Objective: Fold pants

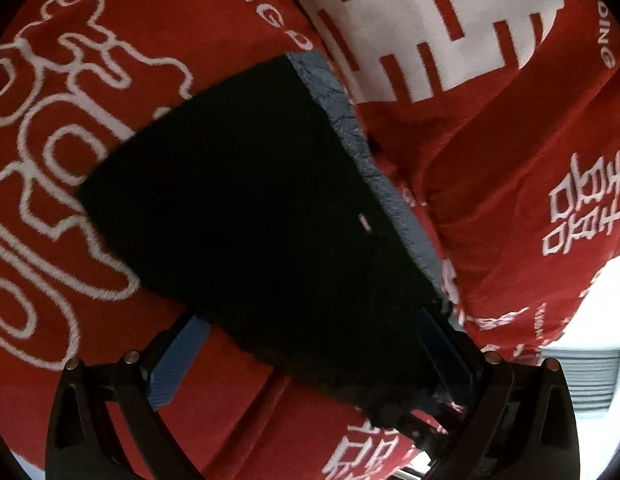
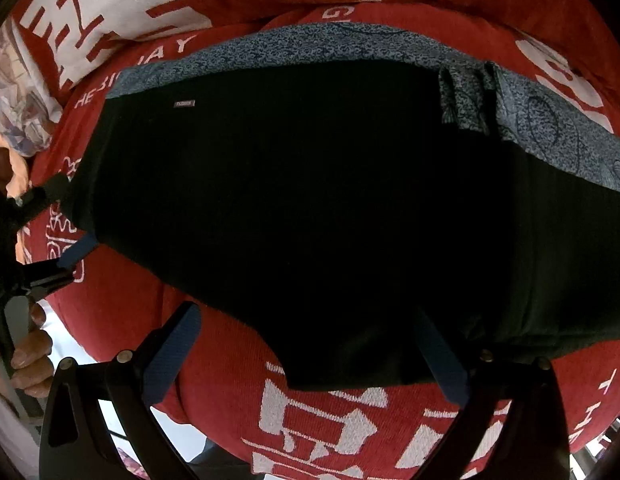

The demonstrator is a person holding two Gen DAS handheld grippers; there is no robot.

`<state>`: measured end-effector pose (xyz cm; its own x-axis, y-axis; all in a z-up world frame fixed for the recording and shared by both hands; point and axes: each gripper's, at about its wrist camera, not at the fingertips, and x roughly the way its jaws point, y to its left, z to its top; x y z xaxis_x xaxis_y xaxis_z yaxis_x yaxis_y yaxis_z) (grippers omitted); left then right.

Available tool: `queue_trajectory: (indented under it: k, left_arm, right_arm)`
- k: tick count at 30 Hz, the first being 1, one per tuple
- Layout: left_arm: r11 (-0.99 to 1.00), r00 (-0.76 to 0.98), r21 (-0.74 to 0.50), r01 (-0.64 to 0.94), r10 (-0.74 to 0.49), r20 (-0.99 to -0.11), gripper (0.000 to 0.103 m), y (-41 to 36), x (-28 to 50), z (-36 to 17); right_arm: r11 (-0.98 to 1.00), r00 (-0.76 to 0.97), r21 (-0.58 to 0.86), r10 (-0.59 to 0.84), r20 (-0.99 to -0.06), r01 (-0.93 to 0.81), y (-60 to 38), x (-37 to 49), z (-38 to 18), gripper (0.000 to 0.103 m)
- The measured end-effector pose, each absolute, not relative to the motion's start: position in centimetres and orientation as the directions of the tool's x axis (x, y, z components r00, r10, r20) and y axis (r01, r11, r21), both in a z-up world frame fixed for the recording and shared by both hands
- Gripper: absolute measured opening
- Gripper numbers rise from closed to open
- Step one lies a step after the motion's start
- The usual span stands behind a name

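Black pants (image 2: 294, 208), folded with a blue patterned band (image 2: 310, 46) along the far edge, lying on a red blanket (image 2: 214, 352), with the left gripper (image 1: 310, 356) and right gripper (image 2: 310, 356) both spread open at the near edge, clasping nothing.

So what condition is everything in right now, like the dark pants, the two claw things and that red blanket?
Black pants: folded, lying flat on the blanket, blue-grey patterned waistband showing along the far edge.
Left gripper: open, fingers straddling the near edge of the pants.
Right gripper: open, fingers either side of the pants' near edge.
Red blanket: spread out, rumpled, with white characters.
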<state>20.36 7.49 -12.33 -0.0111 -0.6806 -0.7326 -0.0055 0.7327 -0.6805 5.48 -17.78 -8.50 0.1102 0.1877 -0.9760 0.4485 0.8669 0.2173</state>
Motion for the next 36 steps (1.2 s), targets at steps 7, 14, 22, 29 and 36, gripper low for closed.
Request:
queue_trajectory:
  k: [7,14,22,29,36]
  left_arm:
    - [0.728,0.027,-0.684,-0.037,-0.684,-0.729,0.103,6.7,20.6,-12.0]
    - [0.774,0.067,-0.626,0.095,-0.633,-0.771,0.103,3.7,21.7,-10.7]
    - [0.920,0.079,-0.371,0.130,-0.383,-0.920,0.034,2.7,22.0,-11.2]
    - [0.835,0.364,0.083,0.544,-0.146,-0.920,0.033,-3.4,17.1,-8.2]
    - [0.770,0.437,0.196,0.607,-0.118,-0.892,0.033,-4.7,16.2,-8.1]
  right_arm:
    - [0.867,0.122,0.228,0.193,-0.974,0.444,-18.1,5.2,-8.4,0.103]
    - [0.873,0.132,0.236,0.198,-0.971,0.426,-18.0,4.8,-8.5,0.103]
    - [0.861,0.182,0.287,0.230,-0.956,0.420,-20.0,6.5,-4.6,0.103]
    - [0.848,0.198,0.381,0.329,-0.923,0.369,-22.2,14.8,-0.4,0.103]
    - [0.882,0.012,0.436,0.441,-0.897,0.181,-15.9,24.5,-1.1,0.103]
